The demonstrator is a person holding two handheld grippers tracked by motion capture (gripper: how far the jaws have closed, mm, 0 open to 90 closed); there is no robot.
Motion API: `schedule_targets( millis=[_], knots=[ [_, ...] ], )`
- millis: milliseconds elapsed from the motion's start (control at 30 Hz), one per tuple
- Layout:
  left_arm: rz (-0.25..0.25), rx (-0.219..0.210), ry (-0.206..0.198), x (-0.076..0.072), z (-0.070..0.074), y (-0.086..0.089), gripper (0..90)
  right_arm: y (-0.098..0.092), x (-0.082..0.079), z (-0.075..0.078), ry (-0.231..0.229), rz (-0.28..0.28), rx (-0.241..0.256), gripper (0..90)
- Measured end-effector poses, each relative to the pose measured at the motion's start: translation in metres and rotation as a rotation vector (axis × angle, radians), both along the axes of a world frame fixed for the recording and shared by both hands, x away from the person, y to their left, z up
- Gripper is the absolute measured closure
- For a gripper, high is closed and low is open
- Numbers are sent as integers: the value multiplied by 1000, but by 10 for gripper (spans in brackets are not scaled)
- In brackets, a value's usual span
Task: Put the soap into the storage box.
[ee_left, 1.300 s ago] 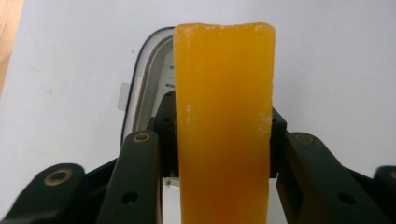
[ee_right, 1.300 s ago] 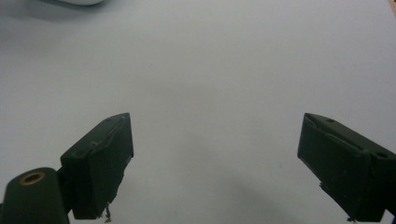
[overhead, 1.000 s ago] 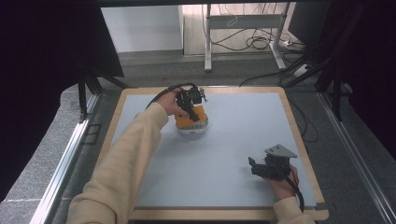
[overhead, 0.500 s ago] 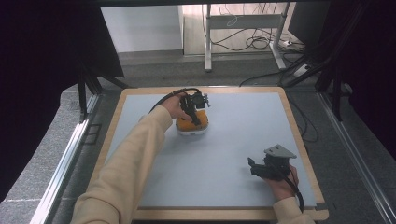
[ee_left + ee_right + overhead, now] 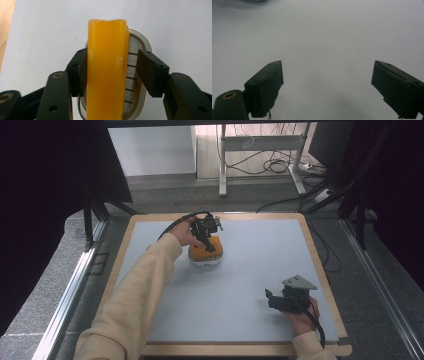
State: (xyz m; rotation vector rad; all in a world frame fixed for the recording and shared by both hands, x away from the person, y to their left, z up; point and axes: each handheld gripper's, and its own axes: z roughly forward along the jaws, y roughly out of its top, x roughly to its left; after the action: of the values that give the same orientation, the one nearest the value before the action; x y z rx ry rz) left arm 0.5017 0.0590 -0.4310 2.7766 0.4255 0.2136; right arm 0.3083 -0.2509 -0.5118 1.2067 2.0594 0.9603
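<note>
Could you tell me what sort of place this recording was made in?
Probably a lab or workshop recording rig: a wood-edged work table, dark curtains at the sides, and loose cables on the floor beyond.

- The high view looks forward and down from above the person's side of a pale grey table mat with a light wooden border. It takes in the whole mat and the dark floor with cables beyond it. Both forearms enter from the bottom edge.
- The left gripper view looks steeply down, very close, along its own black two-jaw left gripper at a translucent orange rectangular bar over a white oval slotted dish.
- The same orange bar and dish appear small in the high view, left of centre.
- The right gripper view looks low and close along its own black two-jaw right gripper across bare grey mat.
</note>
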Motion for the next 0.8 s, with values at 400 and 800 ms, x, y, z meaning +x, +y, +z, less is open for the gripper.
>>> schedule_targets(
  millis=[400, 800],
  knots=[
    [51, -26, -28, 6, 1, 9, 360, -1, 1, 0, 4, 1, 5, 107],
    [88, -79, -80, 5, 14, 18, 306, 0, 0, 0, 2, 4, 5, 107]
  ],
)
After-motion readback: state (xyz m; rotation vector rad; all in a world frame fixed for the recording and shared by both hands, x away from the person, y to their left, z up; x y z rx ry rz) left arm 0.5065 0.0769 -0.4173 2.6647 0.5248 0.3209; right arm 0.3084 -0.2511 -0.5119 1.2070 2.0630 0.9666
